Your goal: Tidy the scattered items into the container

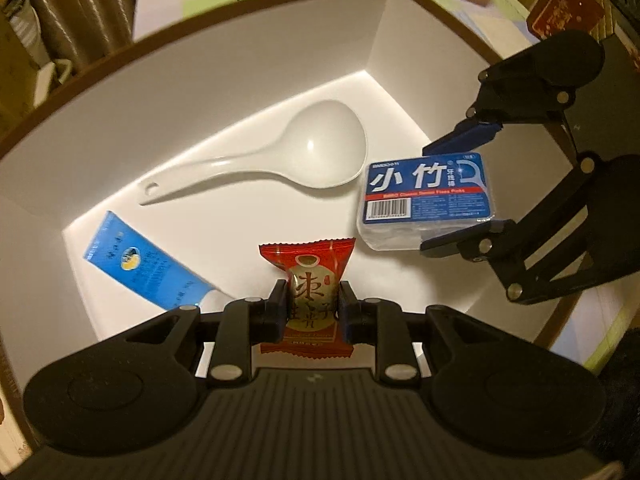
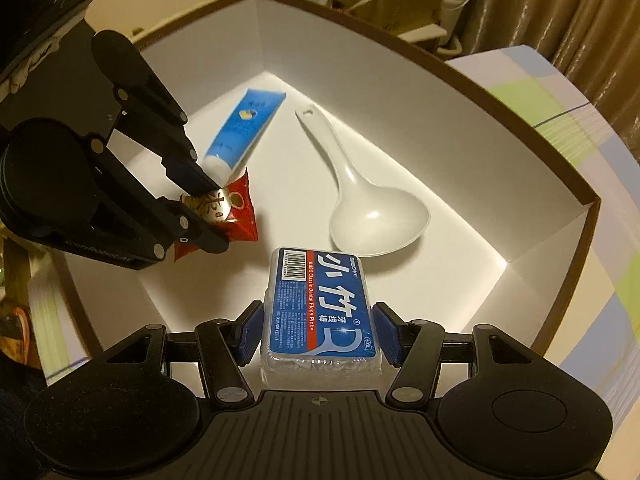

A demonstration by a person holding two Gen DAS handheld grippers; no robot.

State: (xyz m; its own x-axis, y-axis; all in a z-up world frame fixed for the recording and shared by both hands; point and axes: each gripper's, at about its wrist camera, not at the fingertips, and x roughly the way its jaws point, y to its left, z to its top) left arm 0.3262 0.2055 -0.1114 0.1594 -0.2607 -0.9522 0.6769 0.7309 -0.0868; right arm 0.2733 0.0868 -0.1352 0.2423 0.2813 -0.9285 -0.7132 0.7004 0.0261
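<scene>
Both grippers are inside a white box (image 1: 240, 80) with a brown rim. My left gripper (image 1: 313, 308) is shut on a red snack packet (image 1: 308, 276), also seen in the right wrist view (image 2: 224, 212). My right gripper (image 2: 318, 332) stands around a blue floss pick box (image 2: 320, 308); its pads sit beside the box's sides with small gaps, so it looks open. The floss box also shows in the left wrist view (image 1: 424, 196). A white spoon (image 1: 288, 156) and a blue tube (image 1: 144, 260) lie on the box floor.
The box walls (image 2: 440, 120) rise on all sides. A pastel checked cloth (image 2: 580, 128) covers the surface outside. Curtains (image 2: 560, 8) and cartons (image 1: 560, 12) stand behind.
</scene>
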